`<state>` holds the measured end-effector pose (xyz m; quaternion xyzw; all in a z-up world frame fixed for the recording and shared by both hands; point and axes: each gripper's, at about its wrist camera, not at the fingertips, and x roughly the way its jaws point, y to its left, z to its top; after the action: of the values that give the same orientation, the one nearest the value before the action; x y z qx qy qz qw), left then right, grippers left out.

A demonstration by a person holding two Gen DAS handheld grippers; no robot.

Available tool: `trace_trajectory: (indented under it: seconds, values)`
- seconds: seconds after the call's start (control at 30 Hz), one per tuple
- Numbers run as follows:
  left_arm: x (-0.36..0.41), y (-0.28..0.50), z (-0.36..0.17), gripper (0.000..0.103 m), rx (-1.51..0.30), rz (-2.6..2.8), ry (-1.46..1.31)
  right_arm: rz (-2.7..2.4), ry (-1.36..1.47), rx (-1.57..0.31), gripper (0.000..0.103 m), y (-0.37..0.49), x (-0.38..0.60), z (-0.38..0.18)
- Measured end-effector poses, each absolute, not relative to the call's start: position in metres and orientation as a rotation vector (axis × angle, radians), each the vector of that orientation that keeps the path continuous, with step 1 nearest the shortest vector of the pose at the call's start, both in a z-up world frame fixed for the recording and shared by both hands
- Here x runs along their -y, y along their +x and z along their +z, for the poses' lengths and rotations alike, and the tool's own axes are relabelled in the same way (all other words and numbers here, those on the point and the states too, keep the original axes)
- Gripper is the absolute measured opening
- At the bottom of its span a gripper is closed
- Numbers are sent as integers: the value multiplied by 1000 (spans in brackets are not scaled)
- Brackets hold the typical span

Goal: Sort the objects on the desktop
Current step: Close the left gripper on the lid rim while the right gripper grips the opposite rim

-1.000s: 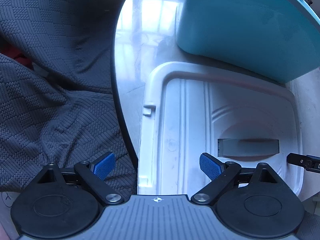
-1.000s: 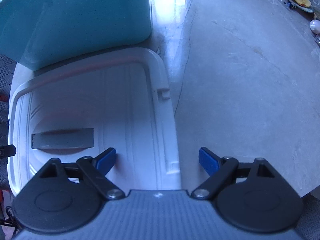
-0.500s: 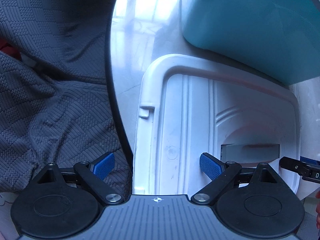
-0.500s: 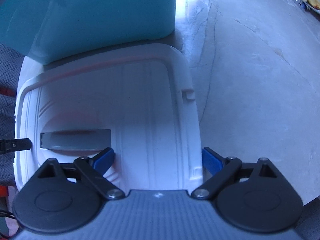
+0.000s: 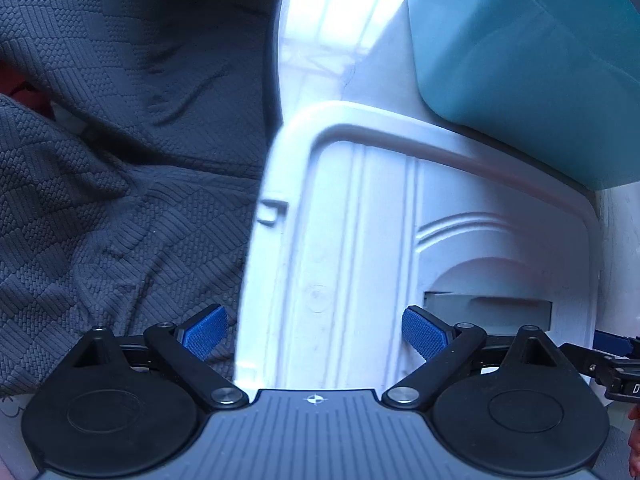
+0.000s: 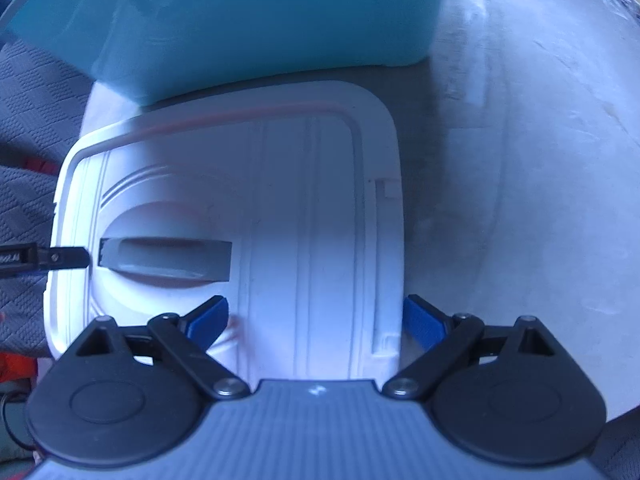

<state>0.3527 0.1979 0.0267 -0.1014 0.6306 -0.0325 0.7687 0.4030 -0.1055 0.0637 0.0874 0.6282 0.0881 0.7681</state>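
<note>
A: White lid [image 6: 304, 216], grey handle [image 6: 164, 260] up, lies flat on the marble worktop [image 6: 520, 200], touching the teal bin [image 6: 240, 20].

B: Left gripper [image 5: 316, 332] and right gripper [image 6: 316, 320] both spread, holding nothing, straddling opposite edges. Close evenly, lift level.

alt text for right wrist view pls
The open right hand-held gripper straddles the right edge of a white plastic lid with a grey recessed handle, lying on a pale stone-look tabletop. A teal bin sits just behind the lid, and the tip of the left hand-held gripper enters at the left by the handle.
</note>
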Motion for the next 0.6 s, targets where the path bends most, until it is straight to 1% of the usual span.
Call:
trace_trajectory:
  seconds: [0.13,0.23,0.3,0.37,0.6]
  values:
    - [-213,357,25,97,-1359,-53,-255,223,149,-1366,95,414,91,62]
    - [-226,360,24,99,-1350,-36,-285,252,175,-1378,95,418,90,62]
    - [-234,362,23,101,-1343,-24,-305,278,189,-1387,95,417,88,61]
    - [-241,365,20,102,-1347,-24,-327,289,182,-1390,95,416,86,62]
    - [-244,373,17,102,-1322,-39,-272,286,185,-1390,94,412,100,66]
